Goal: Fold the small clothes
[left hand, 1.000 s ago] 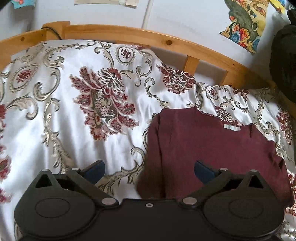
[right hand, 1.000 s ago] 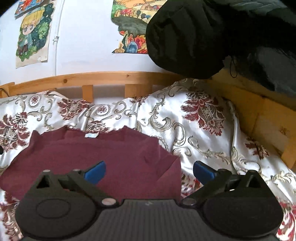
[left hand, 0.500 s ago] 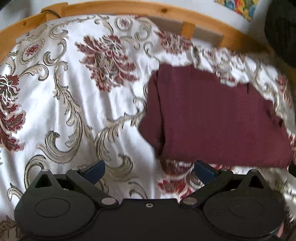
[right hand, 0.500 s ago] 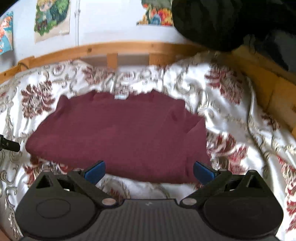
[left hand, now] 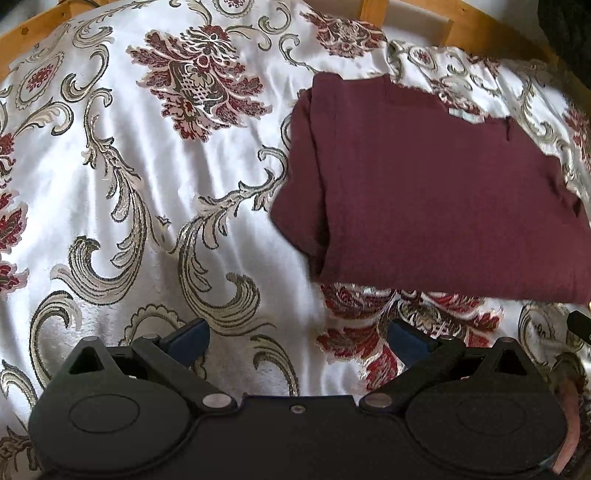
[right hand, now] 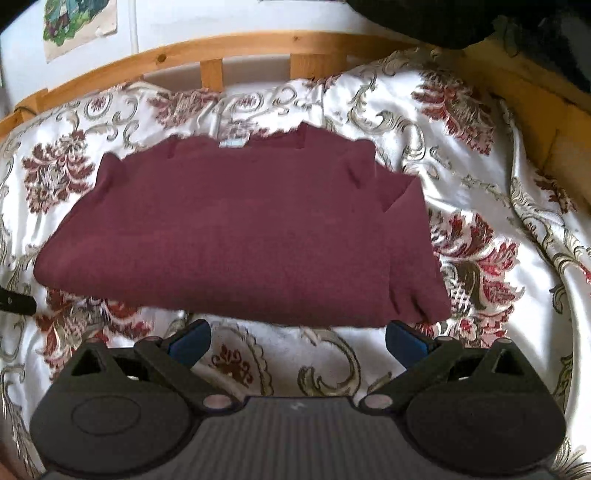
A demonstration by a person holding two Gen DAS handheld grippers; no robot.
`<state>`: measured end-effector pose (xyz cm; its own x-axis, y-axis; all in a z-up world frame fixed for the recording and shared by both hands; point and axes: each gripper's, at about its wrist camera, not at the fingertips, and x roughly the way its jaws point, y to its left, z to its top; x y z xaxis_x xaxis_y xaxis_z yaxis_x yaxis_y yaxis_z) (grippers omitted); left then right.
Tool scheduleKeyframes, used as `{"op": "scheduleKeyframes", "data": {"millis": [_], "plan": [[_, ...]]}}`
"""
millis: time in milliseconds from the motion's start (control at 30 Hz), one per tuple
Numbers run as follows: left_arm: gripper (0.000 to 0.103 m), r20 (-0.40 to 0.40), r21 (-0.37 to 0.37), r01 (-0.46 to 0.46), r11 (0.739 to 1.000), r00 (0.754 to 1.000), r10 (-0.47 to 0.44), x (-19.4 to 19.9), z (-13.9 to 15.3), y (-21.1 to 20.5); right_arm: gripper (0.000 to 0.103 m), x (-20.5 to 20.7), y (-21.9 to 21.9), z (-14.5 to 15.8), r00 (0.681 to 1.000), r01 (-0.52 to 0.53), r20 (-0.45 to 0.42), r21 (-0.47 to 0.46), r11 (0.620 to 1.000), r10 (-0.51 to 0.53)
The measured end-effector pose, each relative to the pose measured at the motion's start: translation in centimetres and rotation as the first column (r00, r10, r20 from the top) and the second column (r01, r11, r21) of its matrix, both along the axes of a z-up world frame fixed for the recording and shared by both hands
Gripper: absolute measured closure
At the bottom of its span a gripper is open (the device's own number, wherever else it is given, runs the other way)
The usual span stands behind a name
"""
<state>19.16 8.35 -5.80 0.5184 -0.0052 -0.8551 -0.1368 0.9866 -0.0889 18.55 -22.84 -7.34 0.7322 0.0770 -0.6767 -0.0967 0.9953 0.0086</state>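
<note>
The dark red top [right hand: 236, 236] lies flat on the bed, out in the middle of the shiny flowered bedspread [left hand: 147, 184]. It looks folded already: the sleeves are tucked in, the sides are doubled over, and the near edge is a soft, thick fold. A little pale label [right hand: 232, 142] peeks out at the far edge, by the neck. On the right side one flap [right hand: 406, 236] sits a bit loose and sticks out past the rest.

Both tongs hang just in front of the top, close to the near edge but not touching it. The left gripper [left hand: 297, 338] has its blue tips wide apart and holds nothing. It sits off the top's left corner. The right gripper [right hand: 297, 338] is spread wide too, with nothing in it, and faces the middle of the near edge.

I think the fold is about done, or there is one more fold to go. If one more is wanted, each tong would need to slide under a near corner, pinch all the layers together, and lift them over to the far edge. The loose right flap could slip out, so it needs a good pinch.

Behind the bed runs a wooden rail [right hand: 258, 48], and a picture [right hand: 79, 22] hangs on the wall.
</note>
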Motion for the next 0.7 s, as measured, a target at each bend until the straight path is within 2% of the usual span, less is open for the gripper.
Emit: {"op": "scheduleKeyframes", "data": {"millis": [133, 267, 400, 567, 700], "plan": [[0.001, 0.082, 0.006, -0.014, 1.0, 0.997, 0.014, -0.1, 0.7, 0.2, 0.0, 0.0, 0.5, 1.0, 0.994, 0.018, 0.111, -0.03, 0.999, -0.015], [0.001, 0.177, 0.003, 0.002, 1.0, 0.984, -0.003, 0.2, 1.8, -0.2, 0.0, 0.6, 1.8, 1.3, 0.974, 0.003, 0.225, -0.056, 0.998, 0.01], [0.001, 0.221, 0.007, 0.068, 0.998, 0.973, -0.068, 1.6, 2.5, -0.6, 0.0, 1.7, 4.0, 0.7, 0.948, -0.03, 0.31, -0.13, 0.991, 0.07], [0.001, 0.245, 0.022, 0.095, 0.995, 0.965, -0.097, 4.1, 2.9, -0.1, 0.0, 3.0, 6.3, -1.1, 0.944, -0.082, 0.289, -0.265, 0.961, 0.161], [0.001, 0.239, 0.008, 0.098, 0.995, 0.966, -0.096, 5.6, 1.8, 0.4, 0.0, 3.2, 6.1, -1.6, 0.947, -0.068, 0.287, -0.257, 0.964, 0.143]]}}
